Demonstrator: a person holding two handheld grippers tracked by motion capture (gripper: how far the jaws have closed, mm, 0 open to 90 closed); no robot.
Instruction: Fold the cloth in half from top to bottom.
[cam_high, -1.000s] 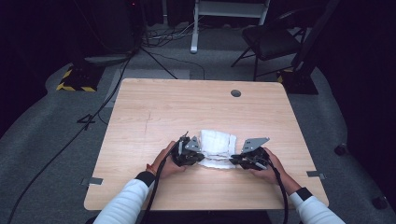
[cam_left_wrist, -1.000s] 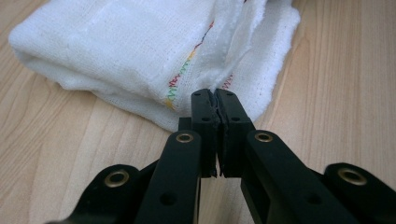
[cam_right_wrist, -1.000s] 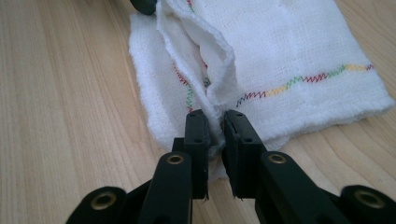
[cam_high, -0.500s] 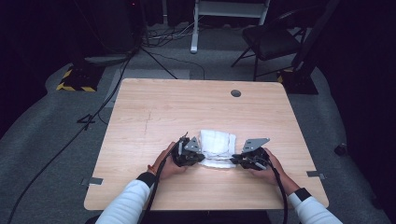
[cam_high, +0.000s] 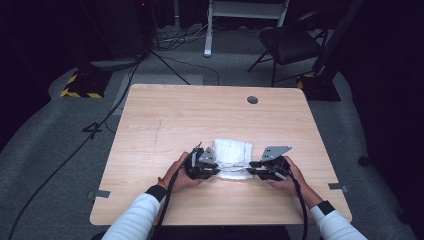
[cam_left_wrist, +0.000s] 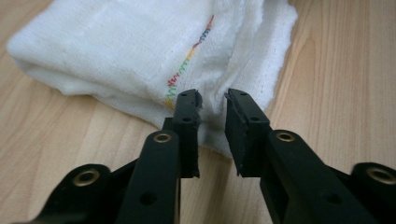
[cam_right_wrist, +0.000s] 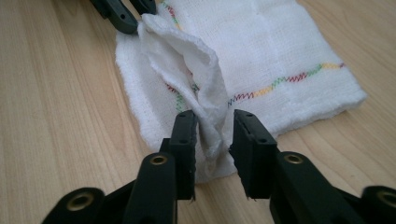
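Your left tongs (cam_left_wrist: 212, 100) have just been opening at the near corner of the folded white cloth (cam_high: 232, 152), pads released. Your right tongs (cam_right_wrist: 212, 121) also loosened; a raised fold stands between them. The cloth lies on the worktop (cam_high: 165, 115).

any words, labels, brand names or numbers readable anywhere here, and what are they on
None: no readable text in these pictures.
The white cloth carries a multicoloured zigzag stitch line, a pattern and not lettering.
The black-and-yellow striped block on the floor is a hazard marking with no words.
The wooden table and both tools bear no legible label.
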